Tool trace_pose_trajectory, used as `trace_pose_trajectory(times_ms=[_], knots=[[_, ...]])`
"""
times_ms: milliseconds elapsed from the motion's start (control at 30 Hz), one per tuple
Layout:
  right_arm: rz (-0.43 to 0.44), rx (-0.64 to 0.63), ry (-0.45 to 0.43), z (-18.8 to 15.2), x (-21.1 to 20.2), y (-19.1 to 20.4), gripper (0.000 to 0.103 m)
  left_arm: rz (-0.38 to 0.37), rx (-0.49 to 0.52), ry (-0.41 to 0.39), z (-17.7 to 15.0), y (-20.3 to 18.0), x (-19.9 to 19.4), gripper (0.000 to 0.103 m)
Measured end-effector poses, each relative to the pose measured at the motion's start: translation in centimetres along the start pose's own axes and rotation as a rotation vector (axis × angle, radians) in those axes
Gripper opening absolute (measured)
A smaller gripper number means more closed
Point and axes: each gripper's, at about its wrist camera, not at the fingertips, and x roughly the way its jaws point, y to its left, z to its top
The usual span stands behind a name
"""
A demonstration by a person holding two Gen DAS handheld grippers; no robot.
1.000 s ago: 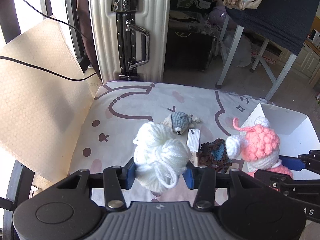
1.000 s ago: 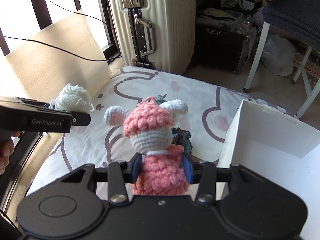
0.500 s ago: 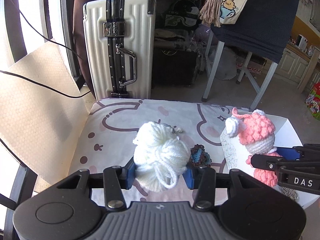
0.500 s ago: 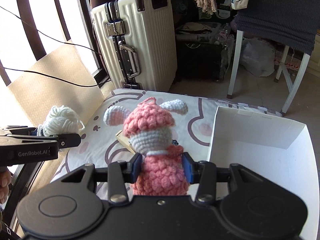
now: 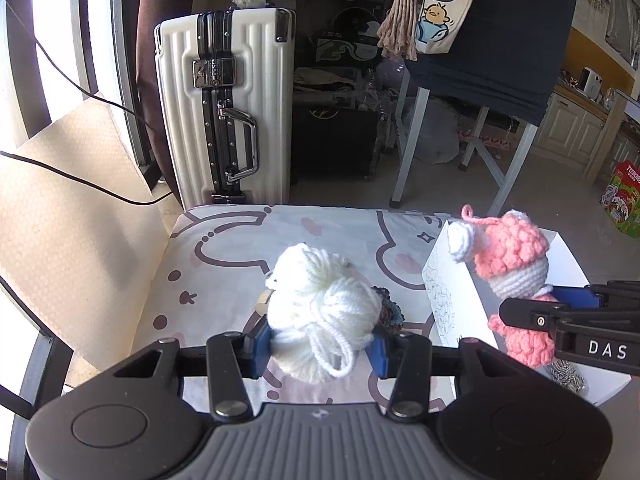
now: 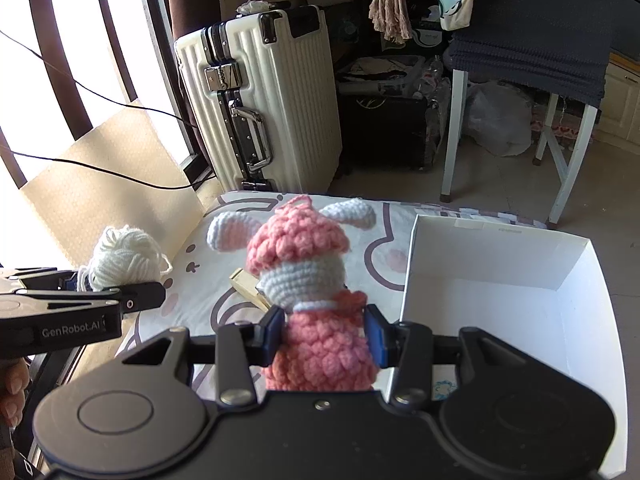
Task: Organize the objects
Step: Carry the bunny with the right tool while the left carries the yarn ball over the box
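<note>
My left gripper is shut on a ball of white yarn, held above the patterned cushion. The right gripper is shut on a pink crocheted doll with white ears, held upright beside the left wall of the white box. In the left wrist view the doll hangs over the box's left edge. A dark knitted piece and a small wooden block lie on the cushion, partly hidden behind the held things.
A white hard-shell suitcase stands upright behind the cushion. A table draped in dark cloth stands at the back right on white legs. Cardboard with a black cable lies at the left.
Both grippers have risen and drawn back, each keeping its load. The doll went from over the cushion to the box's left edge. The grey crocheted toy is hidden behind the yarn.
</note>
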Motion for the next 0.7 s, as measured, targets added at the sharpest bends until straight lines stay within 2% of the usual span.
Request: trace_pose_trajectory(times_ms=[400, 700], knots=[[-0.04, 0.022, -0.011, -0.1, -0.8, -2.3, 0.044, -0.035, 0.022, 0.027, 0.3, -2.5, 0.6, 0.048], [-0.084, 0.06, -0.025, -0.5, -2.4, -5.9, 0.045, -0.052, 0.07, 0.018, 1.0, -6.2, 1.1, 0.048]])
